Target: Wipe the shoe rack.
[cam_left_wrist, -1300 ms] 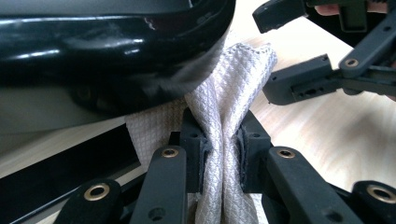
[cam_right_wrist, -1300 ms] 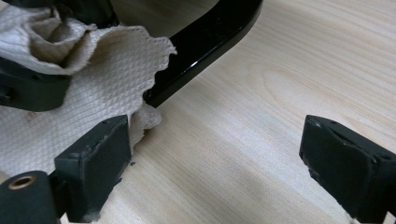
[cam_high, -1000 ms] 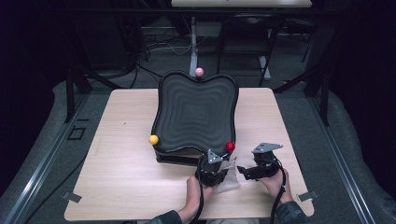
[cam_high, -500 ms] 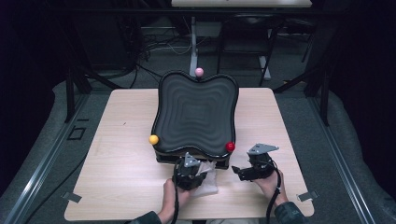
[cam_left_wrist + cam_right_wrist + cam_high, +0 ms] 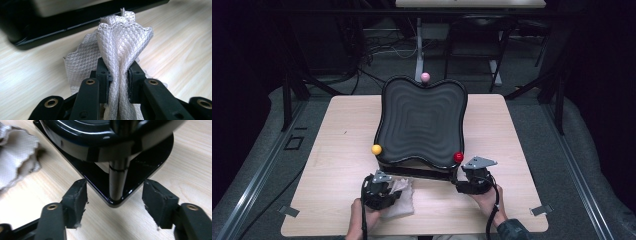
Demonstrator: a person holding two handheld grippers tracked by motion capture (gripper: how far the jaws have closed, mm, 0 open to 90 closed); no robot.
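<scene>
Here, one wooden table [image 5: 337, 145], and on it one black wavy tray [image 5: 422, 120] raised on a black base [image 5: 147, 167]. Three small balls on the tray's rim: one pink [image 5: 425, 76] at the far edge, one yellow [image 5: 376, 149] at the near left corner, one red [image 5: 458, 157] at the near right corner. Under the tray, one black post [image 5: 118, 182] seen in the right gripper view, standing on the corner of the base.

One white cloth [image 5: 120, 42], with a quilted diamond pattern and a wavy edge. Held by the left gripper [image 5: 381, 190], pinched tight between its two pads and bunched into upright folds above them. Lying just in front of the tray's near edge, at the left of the base, partly resting on the table.

Right gripper [image 5: 115, 201] at the near right corner of the base, half open, jaws just now closing. Corner of the base and the post between the two pads [image 5: 77, 195], but not yet touched by them; a gap visible on both sides. Two hands in total, one gripper in each, both at the near side of the table.
</scene>
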